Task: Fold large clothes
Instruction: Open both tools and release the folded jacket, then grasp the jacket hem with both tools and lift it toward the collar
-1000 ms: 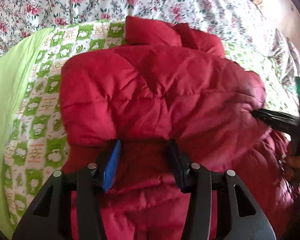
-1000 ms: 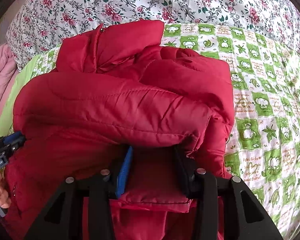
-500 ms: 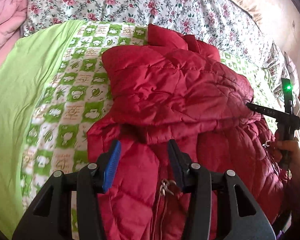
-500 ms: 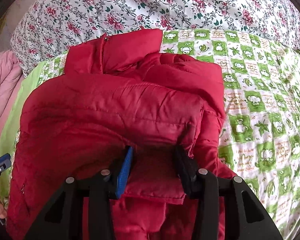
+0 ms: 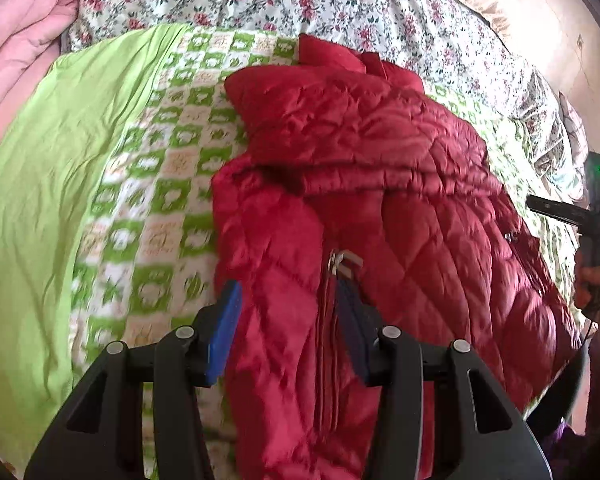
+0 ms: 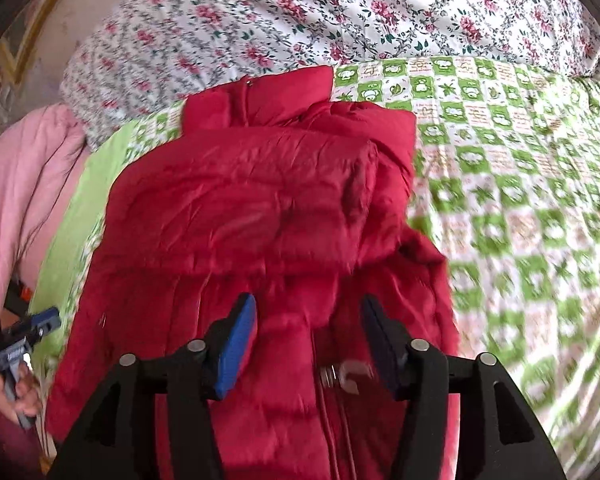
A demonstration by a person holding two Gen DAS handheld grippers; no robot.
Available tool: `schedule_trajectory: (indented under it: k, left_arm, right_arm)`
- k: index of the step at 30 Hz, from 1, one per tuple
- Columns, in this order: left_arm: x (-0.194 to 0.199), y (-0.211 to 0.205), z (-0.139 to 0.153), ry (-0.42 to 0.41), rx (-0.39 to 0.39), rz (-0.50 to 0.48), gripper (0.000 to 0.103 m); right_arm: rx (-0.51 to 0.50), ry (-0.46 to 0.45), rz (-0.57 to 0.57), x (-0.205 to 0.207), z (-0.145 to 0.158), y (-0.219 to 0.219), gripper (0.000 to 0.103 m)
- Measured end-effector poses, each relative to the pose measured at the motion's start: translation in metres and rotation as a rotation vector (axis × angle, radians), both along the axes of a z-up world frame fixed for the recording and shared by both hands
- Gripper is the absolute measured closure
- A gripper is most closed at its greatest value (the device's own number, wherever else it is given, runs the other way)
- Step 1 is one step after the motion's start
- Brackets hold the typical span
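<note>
Underneath: green checked bedspread (image 6: pixel 520 184), floral sheet (image 6: pixel 340 12); red jacket (image 5: pixel 360 208); both hand-held grippers apart.

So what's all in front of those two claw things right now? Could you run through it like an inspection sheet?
Surface: bed with a green checked cartoon-print sheet and a plain lime green cloth at one side.
Job's things: red quilted jacket, upper part folded down over the body; metal zipper pull showing on the front.
Clutter: pink bedding bunched at the bed's edge.
Claws: left claw open above the jacket's lower front; right claw open, nothing between its jaws.
Cables: a dark cord hangs below the right hand.
Surroundings: floral quilt behind, wall beyond.
</note>
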State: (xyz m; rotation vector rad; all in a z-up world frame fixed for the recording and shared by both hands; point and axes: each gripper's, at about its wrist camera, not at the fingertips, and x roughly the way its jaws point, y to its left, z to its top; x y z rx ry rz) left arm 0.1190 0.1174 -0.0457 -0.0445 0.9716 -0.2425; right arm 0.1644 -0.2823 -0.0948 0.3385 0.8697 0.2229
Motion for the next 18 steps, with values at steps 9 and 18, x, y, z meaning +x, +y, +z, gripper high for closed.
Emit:
schedule_trajectory:
  k: [9,18]
  left_arm:
    - [-0.034,0.019,0.001,0.020,-0.019,0.035,0.057]
    - [-0.058,0.024,-0.012,0.099,-0.004,0.006,0.051]
  right_arm:
    - [0.007,0.026,-0.012,-0.074,0.000,-0.022,0.040]
    - [0.025,0.057,-0.049,-0.120,-0.008,-0.040,0.034]
